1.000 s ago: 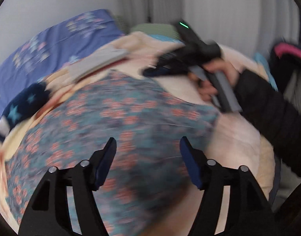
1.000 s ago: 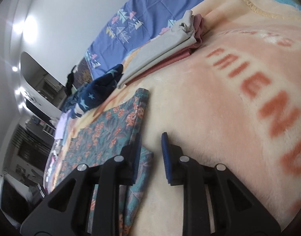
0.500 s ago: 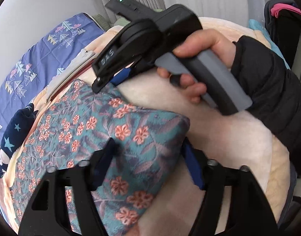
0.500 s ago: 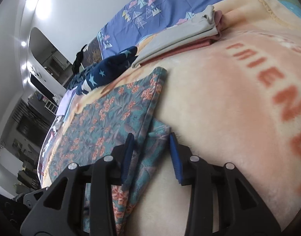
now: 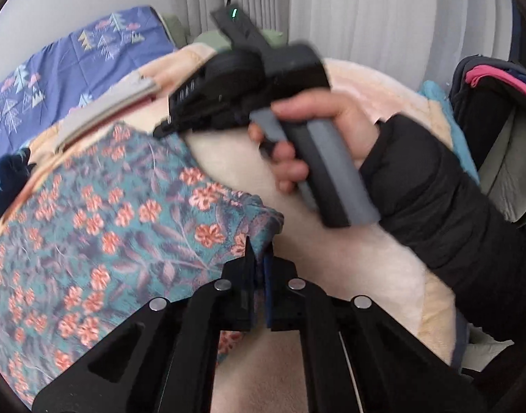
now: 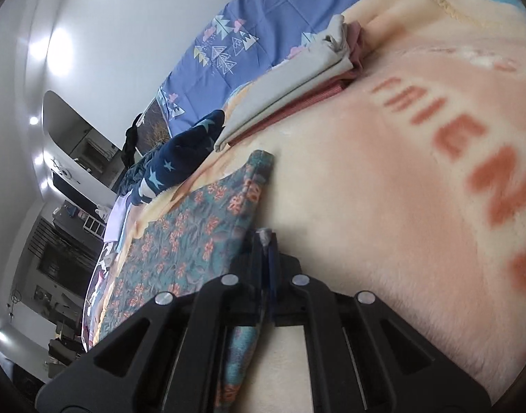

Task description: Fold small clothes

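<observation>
1 floral garment (image 5: 101, 220) on blanket (image 6: 383, 179), 2 tools, left tool (image 5: 259, 258) & right tool (image 6: 265, 241) each clamped on its edge

Soft, even daylight glows through the curtains (image 5: 383, 17); ceiling spots (image 6: 61, 51) flare white along the bowed wall. Motion blur smears the right hand-held gripper (image 5: 163, 130) and blanket lettering (image 6: 469, 151); black fisheye corners.

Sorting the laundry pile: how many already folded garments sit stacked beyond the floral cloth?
2 show: a grey folded garment on top and a pink folded garment directly beneath it, on the peach blanket past the floral cloth. More may be hidden between them.
</observation>
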A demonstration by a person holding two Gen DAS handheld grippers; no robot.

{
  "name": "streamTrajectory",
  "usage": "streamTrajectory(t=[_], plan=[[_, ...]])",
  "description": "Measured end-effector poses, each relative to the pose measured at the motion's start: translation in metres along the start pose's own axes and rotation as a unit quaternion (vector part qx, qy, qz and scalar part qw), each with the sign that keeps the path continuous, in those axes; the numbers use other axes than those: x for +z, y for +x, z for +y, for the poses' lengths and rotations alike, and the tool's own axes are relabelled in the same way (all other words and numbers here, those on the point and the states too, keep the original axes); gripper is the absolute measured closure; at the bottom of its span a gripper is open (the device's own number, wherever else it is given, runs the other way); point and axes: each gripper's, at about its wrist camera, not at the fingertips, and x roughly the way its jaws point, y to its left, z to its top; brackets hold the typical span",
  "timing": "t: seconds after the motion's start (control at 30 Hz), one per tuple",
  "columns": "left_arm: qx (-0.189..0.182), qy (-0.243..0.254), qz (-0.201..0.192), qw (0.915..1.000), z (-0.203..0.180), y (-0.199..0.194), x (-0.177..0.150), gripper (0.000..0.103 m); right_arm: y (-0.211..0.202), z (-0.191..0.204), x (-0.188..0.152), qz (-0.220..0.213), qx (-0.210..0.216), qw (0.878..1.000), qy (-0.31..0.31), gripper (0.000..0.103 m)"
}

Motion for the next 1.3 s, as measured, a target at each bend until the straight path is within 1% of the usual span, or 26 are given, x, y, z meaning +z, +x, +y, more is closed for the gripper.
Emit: streamTrajectory(t=[0.1,0.17,0.23,0.3,0.33,0.43,0.47,0.53,0.6,0.67,0.7,0.77,0.8,0.83,0.87,0.9,0.93,0.97,1.0,1.03,1.07,1.1,1.13,1.2,1.27,1.3], plan=[[-0.003,0.000,-0.012,0.9999,-0.004,-0.008,-0.001,0.099,0.002,0.003,-0.001,-0.002,-0.005,1.000,-0.009,0.100],[-0.001,0.016,-0.016,0.9997,-0.011,-0.014,-0.002,0.099,0.002,0.002,-0.001,0.001,-0.004,1.000,-0.005,0.100],[0.010,0.035,-0.013,0.9993,-0.013,-0.011,-0.005,0.098,0.002,0.003,-0.001,-0.002,-0.001,1.000,-0.003,0.100],[0.006,0.031,-0.007,0.9995,-0.010,-0.006,-0.005,0.099,0.000,0.003,-0.001,-0.008,0.001,1.000,-0.001,0.100],[0.001,0.027,-0.010,0.9996,-0.008,-0.007,-0.005,0.099,-0.003,0.001,0.000,-0.013,0.004,1.000,0.001,0.100],[-0.005,0.032,-0.018,0.9993,-0.008,-0.010,-0.004,0.099,-0.013,-0.002,0.001,-0.036,0.036,0.999,0.009,0.100],[-0.006,0.033,-0.016,0.9993,-0.008,-0.009,-0.004,0.099,-0.014,-0.002,0.001,-0.038,0.038,0.999,0.007,0.100],[-0.019,0.033,-0.005,0.9993,-0.008,-0.003,-0.007,0.099,-0.008,-0.003,0.001,-0.029,0.019,0.999,0.007,0.100],[-0.025,0.039,0.004,0.9989,-0.011,0.000,-0.009,0.099,-0.005,-0.006,0.001,-0.022,0.015,1.000,0.014,0.100],[-0.027,0.046,-0.001,0.9986,-0.013,-0.003,-0.007,0.097,-0.006,-0.005,0.000,-0.021,0.008,1.000,0.012,0.100],[-0.037,0.046,-0.007,0.9983,-0.013,-0.008,-0.006,0.097,-0.008,-0.006,0.000,-0.029,-0.008,0.999,0.015,0.096],[-0.052,0.039,-0.022,0.9976,-0.011,-0.019,-0.004,0.094,-0.011,-0.009,0.001,-0.027,0.007,0.999,0.023,0.089],[-0.050,0.032,-0.031,0.9977,-0.008,-0.024,-0.003,0.094,-0.013,-0.010,0.001,-0.028,0.020,0.999,0.023,0.079],[-0.040,0.026,-0.037,0.9982,-0.006,-0.025,-0.002,0.094,-0.014,-0.009,0.000,-0.026,0.029,0.999,0.018,0.067],[-0.024,0.020,-0.040,0.9987,-0.002,-0.023,-0.002,0.094,-0.013,-0.006,-0.001,-0.020,0.037,0.999,0.010,0.062],[-0.010,0.012,-0.034,0.9993,0.003,-0.017,-0.003,0.094,-0.011,0.001,-0.002,-0.010,0.038,0.999,-0.008,0.056],[-0.010,0.002,-0.015,0.9998,0.009,-0.005,-0.004,0.094,-0.008,0.005,-0.003,-0.005,0.030,0.999,-0.021,0.055],[-0.028,-0.008,0.013,0.9995,0.013,0.011,-0.008,0.096,-0.004,0.010,-0.005,0.002,0.016,0.999,-0.037,0.055],[-0.038,-0.013,0.030,0.9987,0.015,0.022,-0.010,0.097,0.001,0.015,-0.007,0.006,-0.007,0.999,-0.053,0.072],[-0.043,-0.020,0.030,0.9984,0.016,0.026,-0.011,0.097,0.004,0.017,-0.008,0.005,-0.038,0.997,-0.064,0.095],[-0.048,-0.020,0.027,0.9983,0.017,0.024,-0.009,0.097,0.006,0.017,-0.009,0.006,-0.045,0.997,-0.062,0.096],[-0.049,-0.016,0.026,0.9983,0.015,0.023,-0.008,0.097,0.004,0.014,-0.008,-0.007,-0.052,0.997,-0.055,0.100],[-0.043,-0.007,0.025,0.9987,0.012,0.023,-0.009,0.097,0.001,0.011,-0.007,-0.018,-0.071,0.996,-0.052,0.100],[-0.030,0.004,0.024,0.9992,0.009,0.024,-0.009,0.097,0.005,0.007,-0.007,-0.010,-0.065,0.997,-0.043,0.100],[-0.021,0.005,0.019,0.9996,0.008,0.020,-0.008,0.094,0.007,0.007,-0.008,-0.007,-0.070,0.996,-0.046,0.101],[-0.018,0.002,0.017,0.9997,0.008,0.018,-0.009,0.092,0.005,0.006,-0.009,-0.009,-0.065,0.997,-0.044,0.100]])
